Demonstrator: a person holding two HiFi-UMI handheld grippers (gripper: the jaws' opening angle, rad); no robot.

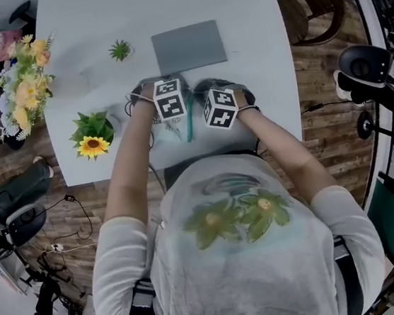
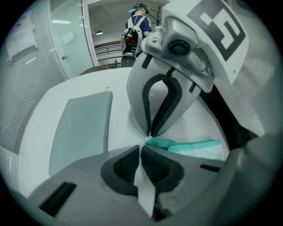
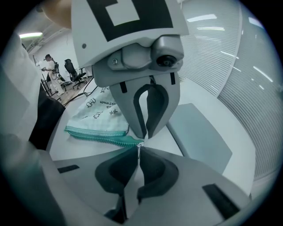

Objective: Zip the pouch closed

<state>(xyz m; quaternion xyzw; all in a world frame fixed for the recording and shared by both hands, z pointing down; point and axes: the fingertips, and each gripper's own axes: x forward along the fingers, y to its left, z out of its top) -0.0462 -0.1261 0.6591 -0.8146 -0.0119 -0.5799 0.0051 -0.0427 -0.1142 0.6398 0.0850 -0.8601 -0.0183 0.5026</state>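
Pouch [image 3: 95, 115] lies flat on the white worktop [image 1: 94, 16], near your edge of it: white fabric with small dark prints and a teal zipper [image 3: 104, 139] along one long side. Your two hand-held grippers point steeply down and meet nose to nose at one end of that zipper, tips just about touching. Left hand-held gripper [image 2: 141, 149]: jaws pressed together, pinching a pale tab [image 2: 144, 190] of fabric at the pouch's end; the strip runs back between the pads toward the camera. Right hand-held gripper [image 3: 139, 151]: jaws pressed together too, nipping a small thin metal piece at the very tips, right where the teal teeth end. That's most likely the zipper pull [image 3: 139, 147], though it's too small to be certain. In the left gripper view the pouch body trails off to the right of the pinch point; in the right gripper view it trails off to the left, so the whole bag lies to one side of both grips. Grey mat [image 1: 189, 47] lies flat on the worktop just beyond the pouch, apart from it. Further to your left on the worktop: a small green plant [image 1: 120, 51], a sunflower [image 1: 93, 144] by the near edge and a mixed bouquet [image 1: 26, 85] at the left edge, all well apart from the pouch.
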